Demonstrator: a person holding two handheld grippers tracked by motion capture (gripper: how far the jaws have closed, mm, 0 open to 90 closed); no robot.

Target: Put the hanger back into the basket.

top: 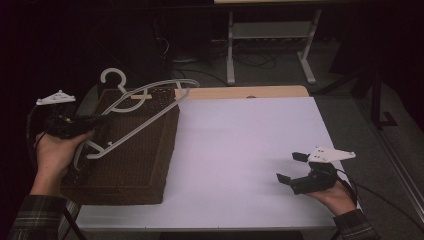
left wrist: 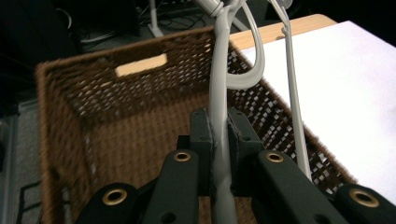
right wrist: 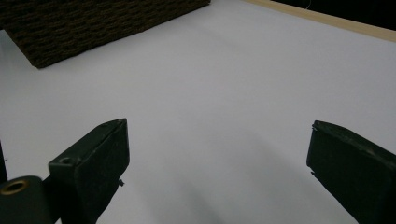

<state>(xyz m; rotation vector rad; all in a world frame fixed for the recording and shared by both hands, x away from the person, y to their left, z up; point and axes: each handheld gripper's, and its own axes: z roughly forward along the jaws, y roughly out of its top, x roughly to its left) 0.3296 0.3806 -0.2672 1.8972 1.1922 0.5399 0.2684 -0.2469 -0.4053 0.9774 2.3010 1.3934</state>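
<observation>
A: High view: our left gripper clamped the white hanger above the wicker basket; right gripper gaped, idle.

B: We judged lifting out underway; next needed clearing the rim.

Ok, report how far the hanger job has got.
Done: the left gripper is shut on the white hanger. In hand: the hanger is held tilted over the wicker basket. Left: it isn't lying anywhere yet; the right gripper waits open over the table.
</observation>
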